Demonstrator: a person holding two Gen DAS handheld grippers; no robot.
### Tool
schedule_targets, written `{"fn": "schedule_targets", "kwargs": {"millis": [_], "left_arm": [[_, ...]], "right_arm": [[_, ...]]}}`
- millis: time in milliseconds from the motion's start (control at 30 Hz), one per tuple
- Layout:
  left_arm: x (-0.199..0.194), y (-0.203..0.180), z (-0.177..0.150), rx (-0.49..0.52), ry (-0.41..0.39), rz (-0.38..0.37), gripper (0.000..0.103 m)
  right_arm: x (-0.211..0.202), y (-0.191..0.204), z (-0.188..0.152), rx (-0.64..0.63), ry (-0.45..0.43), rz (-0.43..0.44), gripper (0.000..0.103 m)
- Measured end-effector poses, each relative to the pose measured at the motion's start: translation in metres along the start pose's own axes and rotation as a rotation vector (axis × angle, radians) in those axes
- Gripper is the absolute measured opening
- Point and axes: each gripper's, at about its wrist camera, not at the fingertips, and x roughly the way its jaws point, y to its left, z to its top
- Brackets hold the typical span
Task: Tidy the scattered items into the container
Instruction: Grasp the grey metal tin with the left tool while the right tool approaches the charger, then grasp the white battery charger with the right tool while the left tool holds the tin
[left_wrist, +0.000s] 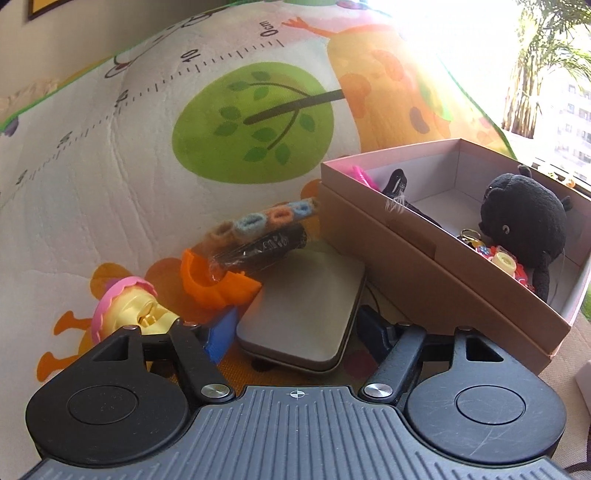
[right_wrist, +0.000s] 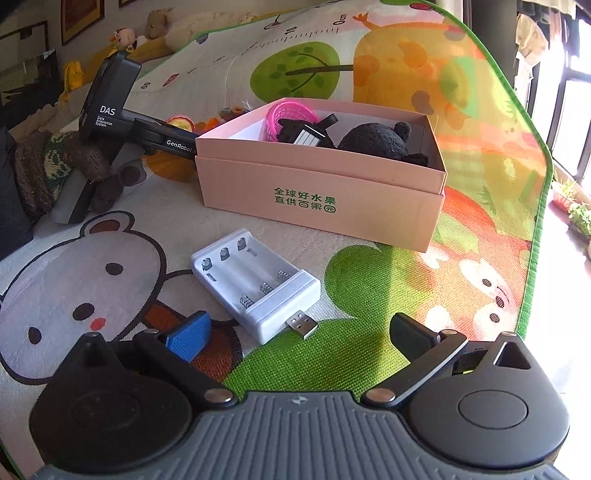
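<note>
The left tongs stand spread wide around a flat grey metal tin that lies on the play mat — whether either pad touches its sides cannot be told, but they are not clamped on it. The right tongs are likewise released, holding nothing, with a white battery charger lying on the mat just ahead between the fingers' reach.

By the look of it the tidying is partly done. The pink cardboard box already holds a black plush toy, a pink basket, a dark clip-like item and some small colourful trinkets in one corner. Still out on the mat, near the box's side wall, are the tin, an orange plastic piece, a wrapped pack of hair ties resting across it, and a yellow-and-pink toy — plus the charger on the other side of the box.

The tin looks smooth, rounded at the corners and low, sitting slightly raised on something dark beneath it; a grip across its width seems the likely next step.
</note>
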Motion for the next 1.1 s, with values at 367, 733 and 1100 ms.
{"fn": "schedule_targets", "kwargs": {"millis": [367, 733, 1100], "left_arm": [[-0.095, -0.037, -0.053, -0.028, 0.025, -0.079, 0.071], [-0.147, -0.045, -0.089, -0.027, 0.045, 0.076, 0.094], [-0.154, -0.031, -0.099, -0.293, -0.007, -0.009, 0.100]], "right_arm": [[-0.004, 0.003, 0.000, -0.023, -0.017, -0.019, 0.103], [-0.006, -0.014, 0.010, -0.163, -0.064, -0.347, 0.103], [0.011, 0.013, 0.024, -0.085, -0.031, -0.053, 0.103]]}}
